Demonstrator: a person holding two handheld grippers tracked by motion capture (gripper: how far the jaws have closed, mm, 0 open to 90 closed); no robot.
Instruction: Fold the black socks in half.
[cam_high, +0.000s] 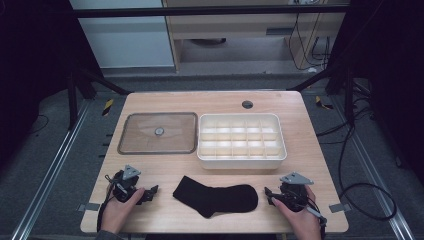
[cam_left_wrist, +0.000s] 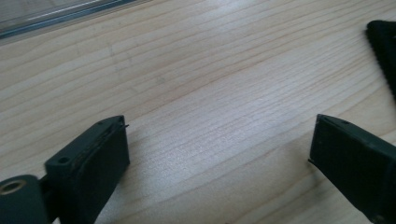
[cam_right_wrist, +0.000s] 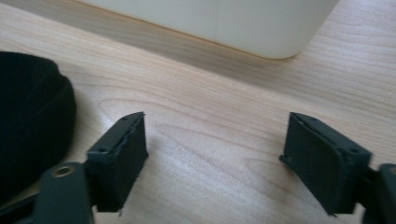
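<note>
A black sock (cam_high: 216, 197) lies flat on the wooden table (cam_high: 215, 102) near its front edge, between the two hands. My left gripper (cam_high: 152, 191) rests on the table left of the sock, open, with bare wood between its jaws; the sock's edge (cam_left_wrist: 385, 46) is at the far right of the left gripper view. My right gripper (cam_high: 268, 193) sits right of the sock's toe, open, nothing between its jaws. In the right gripper view the sock (cam_right_wrist: 32, 121) lies to the left, and the white box (cam_right_wrist: 224, 23) stands ahead.
A white compartmented box (cam_high: 242, 140) stands behind the sock at centre right. A clear lid (cam_high: 158, 132) with a small knob lies flat to its left, its edge (cam_left_wrist: 60, 16) ahead of the left gripper. A round hole (cam_high: 247, 104) is in the table's back.
</note>
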